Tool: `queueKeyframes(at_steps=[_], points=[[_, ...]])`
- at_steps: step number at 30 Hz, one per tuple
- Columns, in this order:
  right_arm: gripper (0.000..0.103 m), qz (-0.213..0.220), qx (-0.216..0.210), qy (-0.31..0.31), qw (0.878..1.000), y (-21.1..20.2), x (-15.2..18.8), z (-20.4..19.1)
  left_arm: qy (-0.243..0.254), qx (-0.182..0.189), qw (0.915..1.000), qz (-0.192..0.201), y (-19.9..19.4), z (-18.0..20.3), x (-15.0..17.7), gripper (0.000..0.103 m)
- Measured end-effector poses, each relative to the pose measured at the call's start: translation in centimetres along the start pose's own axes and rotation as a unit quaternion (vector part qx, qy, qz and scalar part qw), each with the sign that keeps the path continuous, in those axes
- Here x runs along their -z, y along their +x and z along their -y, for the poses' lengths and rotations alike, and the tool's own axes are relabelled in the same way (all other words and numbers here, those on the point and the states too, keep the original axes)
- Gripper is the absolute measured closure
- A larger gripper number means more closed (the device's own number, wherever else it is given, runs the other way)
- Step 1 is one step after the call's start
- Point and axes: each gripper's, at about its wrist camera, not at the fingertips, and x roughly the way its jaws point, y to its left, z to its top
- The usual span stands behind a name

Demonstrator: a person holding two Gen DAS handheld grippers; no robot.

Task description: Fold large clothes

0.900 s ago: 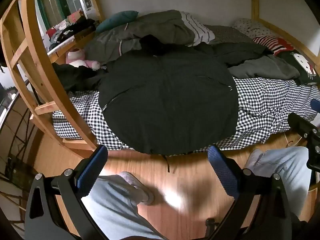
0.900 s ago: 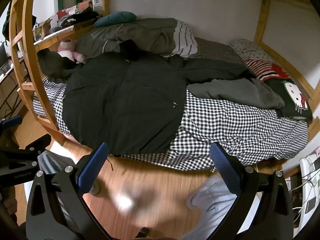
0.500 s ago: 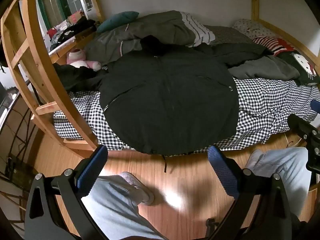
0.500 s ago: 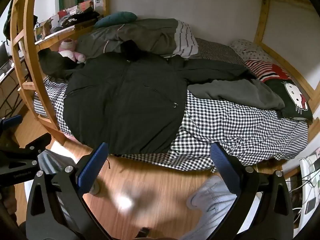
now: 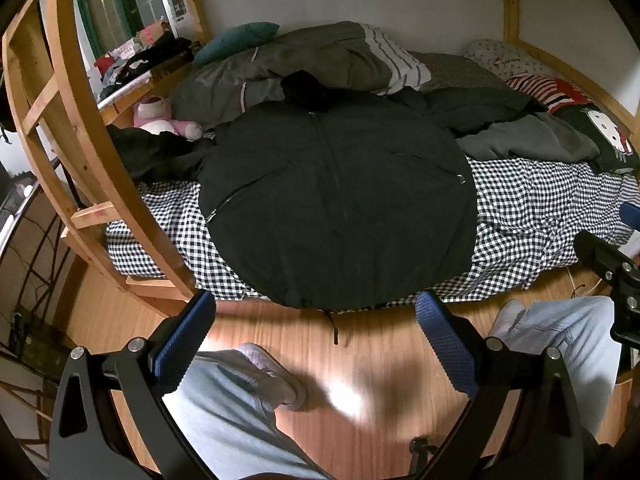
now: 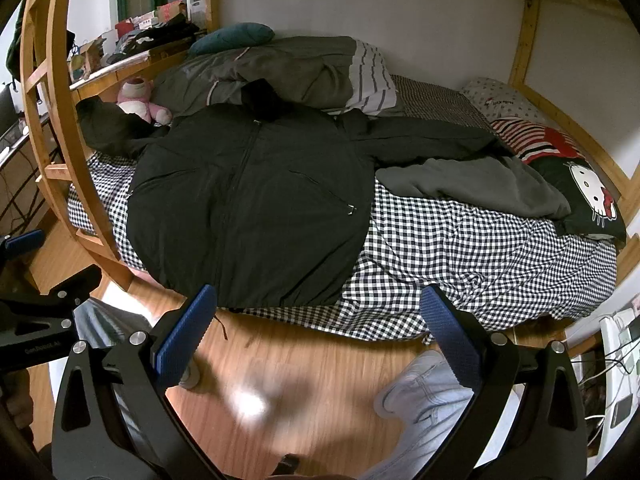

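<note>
Jacket (image 5: 336,208) flat on bed (image 5: 532,216), beyond both spread jaws

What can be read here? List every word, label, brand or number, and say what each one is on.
"GenRobot.AI", faint and only roughly legible: on the black body of the left hand-held gripper, seen from the right wrist view.
Red print on the white dotted pillow: too blurred to read.
Printing on the boxes on the shelf: too small to read.
</note>
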Motion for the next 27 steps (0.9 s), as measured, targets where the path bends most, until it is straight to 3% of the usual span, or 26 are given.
queueKeyframes(at_steps=[27], points=[[0.003,-0.004,-0.005,-0.005,1.0,0.39,0.21,-0.34,-0.001,-0.007,1.0,0.0,0.01,-0.17,0.09,0.005]])
